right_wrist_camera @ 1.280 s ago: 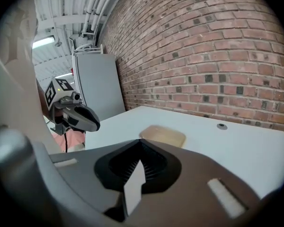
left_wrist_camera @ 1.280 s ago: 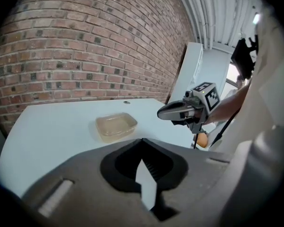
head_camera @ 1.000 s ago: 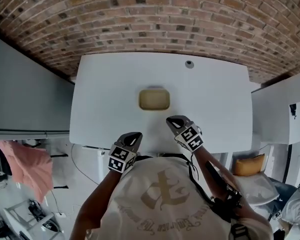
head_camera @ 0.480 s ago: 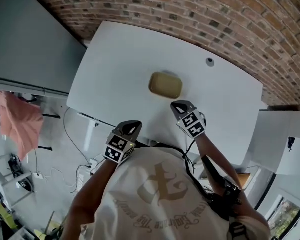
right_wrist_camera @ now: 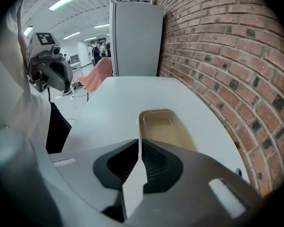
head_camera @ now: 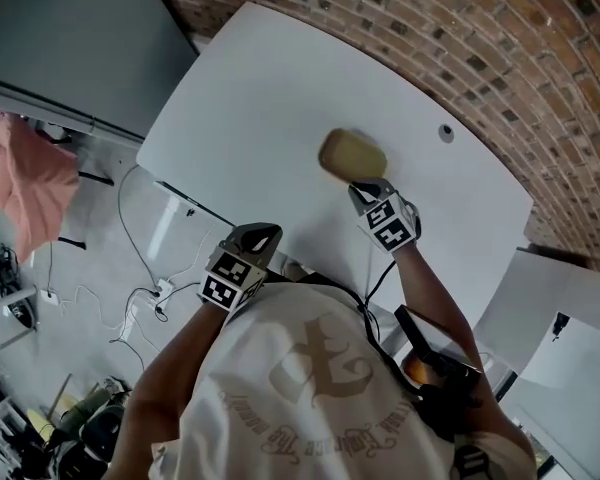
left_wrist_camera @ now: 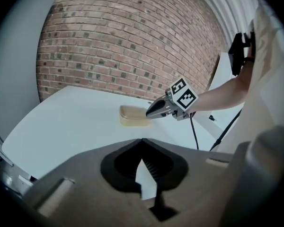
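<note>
A shallow tan plastic container [head_camera: 352,155] sits empty on the white table [head_camera: 260,98]. My right gripper [head_camera: 367,192] is shut with nothing in it, and its tip hovers just short of the container's near rim. In the right gripper view the container [right_wrist_camera: 166,129] lies straight ahead of the closed jaws [right_wrist_camera: 139,142]. My left gripper [head_camera: 259,235] is also shut and empty, held back at the table's near edge, well left of the container. From the left gripper view [left_wrist_camera: 142,141] I see the container [left_wrist_camera: 132,115] with the right gripper [left_wrist_camera: 166,106] beside it.
A brick wall [head_camera: 500,58] runs along the table's far side. A small round grommet [head_camera: 446,133] is set in the tabletop past the container. A tall grey cabinet [right_wrist_camera: 135,37] stands at the table's left end, with pink cloth [head_camera: 30,183] and cables [head_camera: 140,303] on the floor.
My right gripper has moved forward to the container's near rim. The left gripper has stayed back at the table edge. The head view has swung, so the table now sits diagonally.
</note>
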A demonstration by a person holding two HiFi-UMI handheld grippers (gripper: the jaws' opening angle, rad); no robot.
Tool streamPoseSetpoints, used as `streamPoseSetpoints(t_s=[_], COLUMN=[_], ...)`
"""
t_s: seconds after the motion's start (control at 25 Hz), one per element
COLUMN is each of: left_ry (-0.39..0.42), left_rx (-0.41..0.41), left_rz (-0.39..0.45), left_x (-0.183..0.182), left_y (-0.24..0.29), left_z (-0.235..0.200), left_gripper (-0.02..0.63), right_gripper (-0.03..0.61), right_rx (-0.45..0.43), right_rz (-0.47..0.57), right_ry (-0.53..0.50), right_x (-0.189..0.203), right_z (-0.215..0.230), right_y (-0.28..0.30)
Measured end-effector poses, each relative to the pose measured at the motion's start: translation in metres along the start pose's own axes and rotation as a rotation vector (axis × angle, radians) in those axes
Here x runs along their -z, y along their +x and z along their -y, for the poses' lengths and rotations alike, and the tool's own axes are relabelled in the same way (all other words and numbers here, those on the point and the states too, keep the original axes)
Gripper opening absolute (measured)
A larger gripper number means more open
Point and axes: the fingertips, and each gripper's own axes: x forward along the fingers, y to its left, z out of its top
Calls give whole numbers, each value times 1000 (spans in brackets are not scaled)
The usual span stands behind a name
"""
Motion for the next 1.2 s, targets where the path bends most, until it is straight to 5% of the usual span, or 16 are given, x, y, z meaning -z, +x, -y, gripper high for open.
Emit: streamPoseSetpoints(t_s=[0.76, 1.2], left_ry=[-49, -38], left_rx=[-32, -41], left_rz=[18, 13], left_x=[6, 7], left_y=[-3, -3], left_z=[-4, 0], left_gripper=[3, 3], right_gripper=[44, 26], right_rx=[-18, 10], right_rz=[-178, -134], right_ry=[-163, -159], right_x=[10, 2], right_z=[1, 6], right_y=[24, 17])
